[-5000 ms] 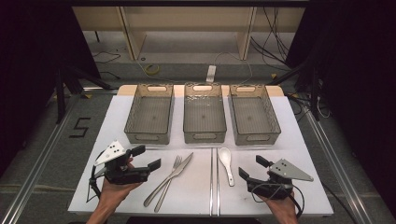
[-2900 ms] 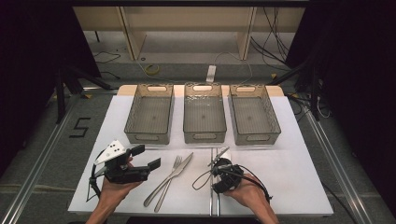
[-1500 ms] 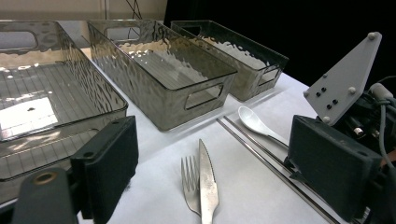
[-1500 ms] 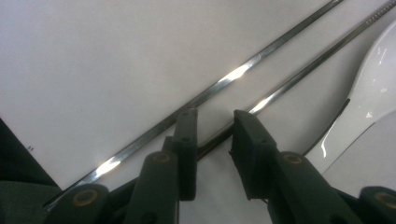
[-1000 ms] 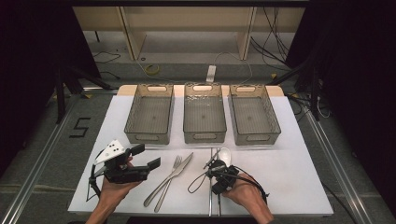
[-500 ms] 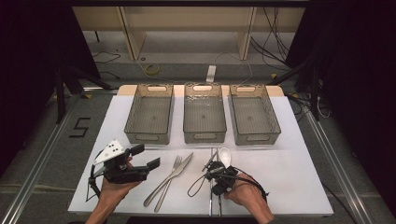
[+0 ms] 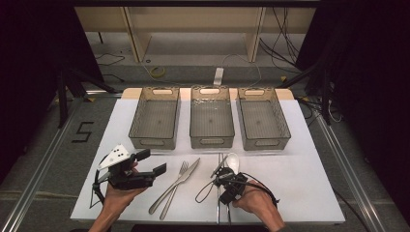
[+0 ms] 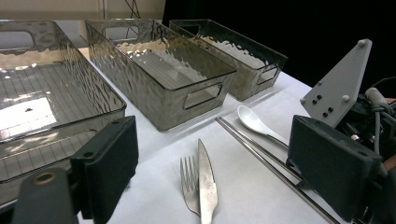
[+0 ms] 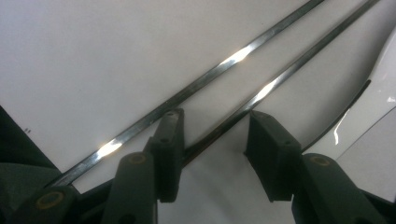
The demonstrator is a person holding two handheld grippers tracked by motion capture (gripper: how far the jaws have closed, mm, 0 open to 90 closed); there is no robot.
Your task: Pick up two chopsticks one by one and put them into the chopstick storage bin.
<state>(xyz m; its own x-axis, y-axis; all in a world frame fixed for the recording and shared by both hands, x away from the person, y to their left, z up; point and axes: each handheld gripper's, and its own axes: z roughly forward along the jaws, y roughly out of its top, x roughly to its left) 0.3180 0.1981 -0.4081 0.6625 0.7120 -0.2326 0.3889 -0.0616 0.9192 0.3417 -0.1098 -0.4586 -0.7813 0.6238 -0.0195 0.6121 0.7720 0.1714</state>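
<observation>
Two metal chopsticks [image 9: 233,56] lie side by side on the white table [image 7: 300,193]. My right gripper [image 7: 223,180] points down onto them. Its jaws have just been opening, and they stand apart with one chopstick [image 9: 261,93] running between them, close to the left pad. The other chopstick passes outside that pad. A white spoon [image 7: 232,161] lies just beyond, and its edge [image 9: 383,93] appears on the right. My left gripper [image 7: 152,163] rests open at the front left, nothing between its fingers [image 8: 107,163]. A fork [image 8: 189,186] and knife [image 8: 207,182] lie in front of it.
Three clear grey bins stand in a row across the back of the table: left [image 7: 153,141], middle [image 7: 212,141], right [image 7: 265,143]. All look empty. A black cable [image 7: 205,193] loops from the right gripper. Metal rails run along both table sides.
The right gripper came from the table's front right to the chopsticks and tipped down over them. Over the last second it stays there. The left gripper has not moved.
</observation>
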